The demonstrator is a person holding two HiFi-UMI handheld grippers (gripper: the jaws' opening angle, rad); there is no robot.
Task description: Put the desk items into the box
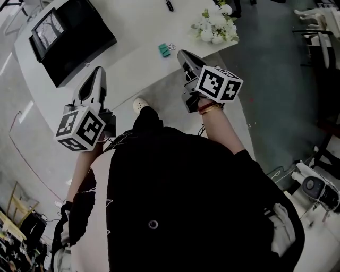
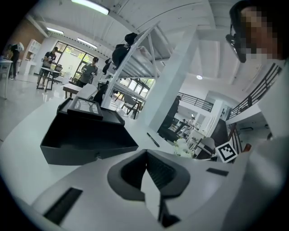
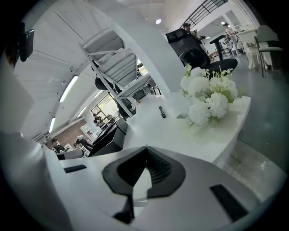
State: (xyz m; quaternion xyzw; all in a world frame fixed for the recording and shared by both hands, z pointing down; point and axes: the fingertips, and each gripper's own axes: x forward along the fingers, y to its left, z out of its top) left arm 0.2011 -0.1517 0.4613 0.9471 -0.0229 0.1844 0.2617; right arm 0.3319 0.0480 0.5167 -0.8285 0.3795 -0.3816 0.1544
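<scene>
Head view: the left hand-held gripper [image 1: 97, 73] has its jaws together, nothing between them, with its tip over the white worktop [image 1: 135, 32] near the black box [image 1: 85, 58]. The right hand-held gripper [image 1: 182, 53], jaws also closed and empty, has its tip near a green binder clip [image 1: 165, 49] lying on the worktop. Farther off lie a black pen [image 1: 169, 5] and white flowers [image 1: 215, 24].

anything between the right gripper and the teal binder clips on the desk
Nothing visible: in the head view only bare white desk lies between the right gripper, jaws shut, and the teal binder clips.
</scene>
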